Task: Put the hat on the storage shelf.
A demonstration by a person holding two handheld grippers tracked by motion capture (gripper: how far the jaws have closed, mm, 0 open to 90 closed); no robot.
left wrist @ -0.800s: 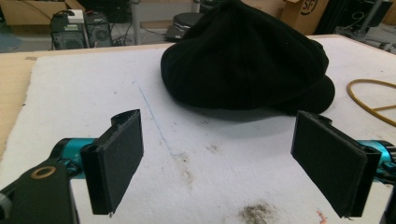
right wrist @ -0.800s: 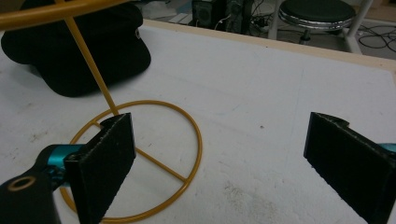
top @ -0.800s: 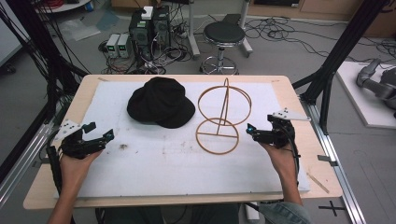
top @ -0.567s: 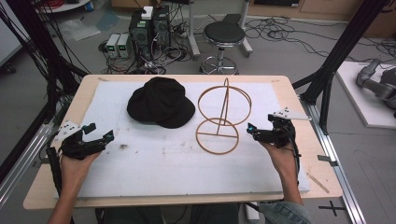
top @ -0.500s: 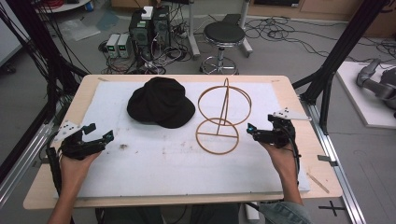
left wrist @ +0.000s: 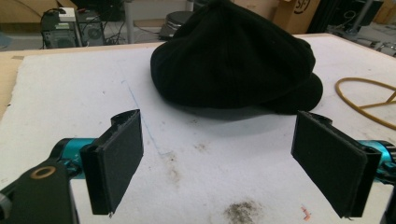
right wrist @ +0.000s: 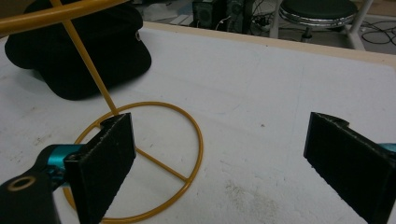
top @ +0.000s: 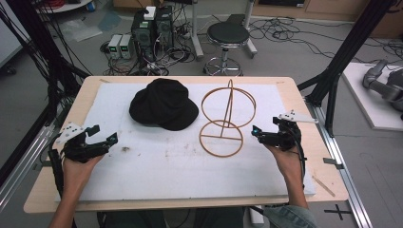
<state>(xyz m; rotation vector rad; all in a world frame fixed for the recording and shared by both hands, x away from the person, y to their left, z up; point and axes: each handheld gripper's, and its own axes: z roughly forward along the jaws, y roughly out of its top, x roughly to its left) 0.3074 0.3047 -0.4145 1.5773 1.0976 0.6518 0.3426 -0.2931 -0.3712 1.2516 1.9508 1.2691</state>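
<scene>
Both tools are released and hold nothing: the left tool [top: 97,142] faces the black hat [left wrist: 233,56], the right tool [top: 266,136] is just beside the wire stand [top: 223,126]. The hat lies on the table [top: 294,83] ahead, next to the stand. It seems nothing is begun yet.

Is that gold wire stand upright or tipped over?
Upright: the hat stand has its base ring flat on the white mat, stem rising to the top ring.
</scene>
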